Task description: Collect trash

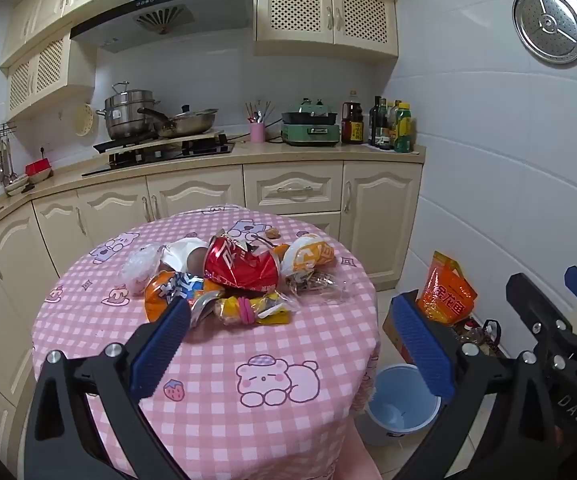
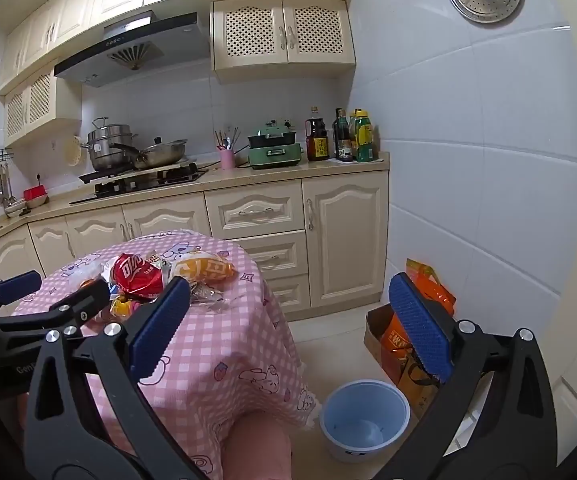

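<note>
A heap of trash lies on the pink checked tablecloth: a red snack bag, an orange and white wrapper, clear plastic, a yellow wrapper and an orange packet. My left gripper hovers open over the near side of the table, short of the heap, nothing between its blue pads. My right gripper is open to the right of the table, above the floor. A light blue bin stands on the floor beside the table; the same bin shows in the left view.
An orange rice sack leans in a cardboard box by the white tiled wall. Cream cabinets run behind the table, with a stove, pots, a green cooker and bottles on the counter. A pink-clad knee is at bottom centre.
</note>
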